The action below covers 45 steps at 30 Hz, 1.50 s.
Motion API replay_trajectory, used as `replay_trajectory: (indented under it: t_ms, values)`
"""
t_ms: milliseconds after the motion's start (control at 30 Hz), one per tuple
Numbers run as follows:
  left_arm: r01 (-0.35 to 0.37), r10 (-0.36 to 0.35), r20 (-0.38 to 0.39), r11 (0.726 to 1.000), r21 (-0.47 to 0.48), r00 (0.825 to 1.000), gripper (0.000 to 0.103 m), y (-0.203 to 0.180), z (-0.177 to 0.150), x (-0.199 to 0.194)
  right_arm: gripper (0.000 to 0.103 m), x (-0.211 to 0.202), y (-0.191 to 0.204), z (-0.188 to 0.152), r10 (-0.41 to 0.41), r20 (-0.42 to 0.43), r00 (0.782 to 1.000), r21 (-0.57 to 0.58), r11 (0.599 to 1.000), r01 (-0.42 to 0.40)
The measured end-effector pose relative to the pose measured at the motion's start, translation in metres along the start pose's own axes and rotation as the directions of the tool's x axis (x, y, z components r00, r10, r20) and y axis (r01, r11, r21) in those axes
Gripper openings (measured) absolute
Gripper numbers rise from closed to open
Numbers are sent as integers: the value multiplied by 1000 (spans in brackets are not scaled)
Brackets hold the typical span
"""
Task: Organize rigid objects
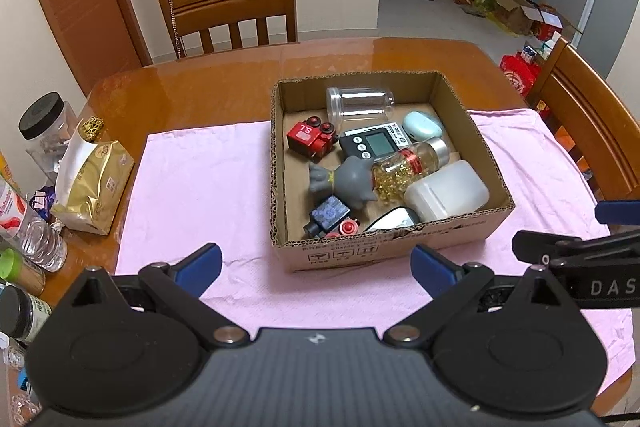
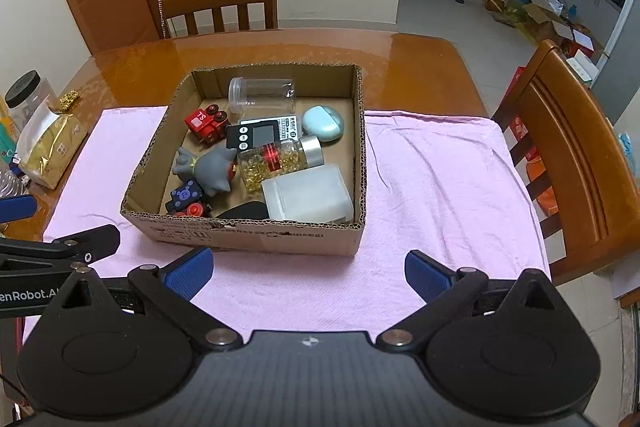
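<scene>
Both the left gripper (image 1: 316, 265) and right gripper (image 2: 308, 273) are held wide open and empty, just short of the brown cardboard box (image 2: 256, 233) filled with small objects ahead.

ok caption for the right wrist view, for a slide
Open right claw hovers over the pink cloth before a cardboard box holding toys, jars and bottles.

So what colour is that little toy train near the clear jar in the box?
Red, with black wheels; the toy train shows best in the left wrist view.
</scene>
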State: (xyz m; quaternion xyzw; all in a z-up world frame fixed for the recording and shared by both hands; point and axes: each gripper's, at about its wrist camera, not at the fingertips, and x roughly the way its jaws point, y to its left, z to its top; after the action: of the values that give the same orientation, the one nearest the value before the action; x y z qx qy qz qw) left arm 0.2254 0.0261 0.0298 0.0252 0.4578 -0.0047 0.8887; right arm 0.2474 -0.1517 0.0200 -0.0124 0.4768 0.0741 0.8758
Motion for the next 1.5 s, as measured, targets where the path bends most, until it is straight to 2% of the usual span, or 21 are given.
replay_trajectory:
  t_ms: [1500]
  values:
    - [-15, 16, 17, 1000, -22, 1000, 100, 4, 7, -5, 103, -3, 2, 5, 3, 18, 1000, 5, 1000, -3]
